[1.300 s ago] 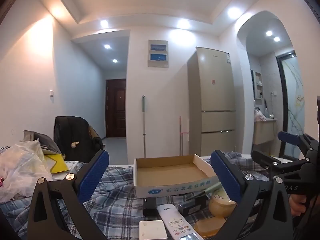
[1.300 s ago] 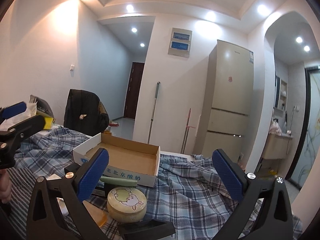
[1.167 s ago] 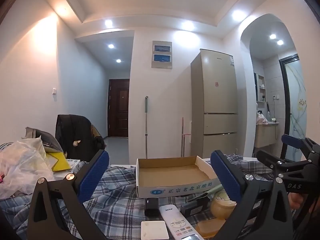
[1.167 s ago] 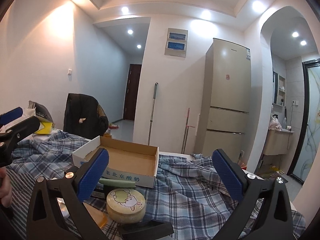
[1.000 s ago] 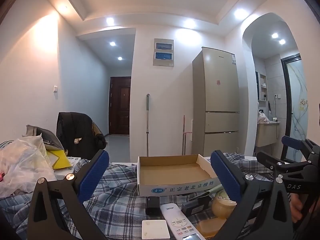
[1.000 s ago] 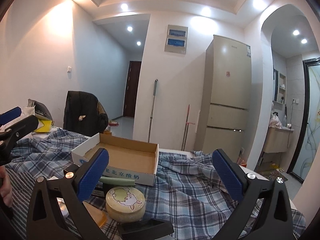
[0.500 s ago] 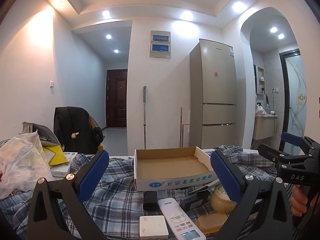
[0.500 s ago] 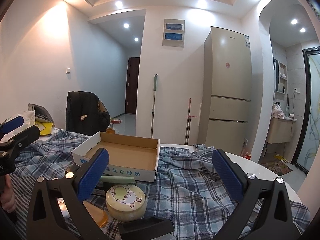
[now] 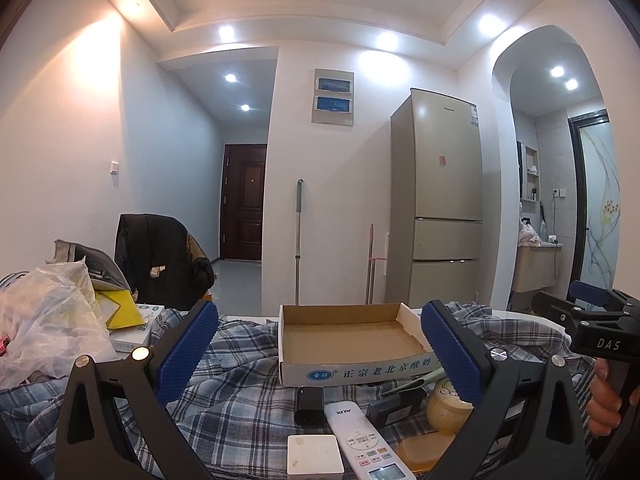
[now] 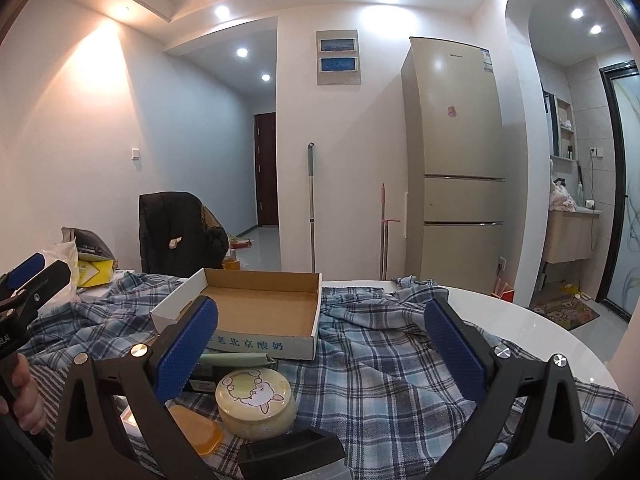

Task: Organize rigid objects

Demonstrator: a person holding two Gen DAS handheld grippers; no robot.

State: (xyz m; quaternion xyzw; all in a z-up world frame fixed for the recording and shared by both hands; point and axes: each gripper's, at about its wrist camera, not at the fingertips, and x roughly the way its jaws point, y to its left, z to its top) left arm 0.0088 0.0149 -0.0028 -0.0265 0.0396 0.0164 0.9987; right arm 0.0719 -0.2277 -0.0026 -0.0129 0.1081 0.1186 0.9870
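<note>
An empty cardboard box (image 9: 344, 340) sits on a plaid cloth; it also shows in the right wrist view (image 10: 256, 312). In front of it lie a white remote (image 9: 366, 440), a white square block (image 9: 315, 454), a black block (image 9: 309, 405), a round yellow tin (image 10: 256, 402), an orange soap-like bar (image 10: 196, 434), a green case (image 10: 236, 359) and a black box (image 10: 292, 456). My left gripper (image 9: 320, 356) is open and empty, above the small items. My right gripper (image 10: 320, 356) is open and empty, near the tin.
A plastic bag (image 9: 48, 320), yellow paper and small boxes (image 9: 132, 328) pile at the table's left. A black chair (image 9: 160, 264) stands behind. A fridge (image 9: 440, 208) and mop stand by the far wall. The round white table's edge (image 10: 560, 340) shows at right.
Both views have shifted slightly; the right view has tilted down a little, showing more of the table. Nothing on the table has moved. Both grippers stay open.
</note>
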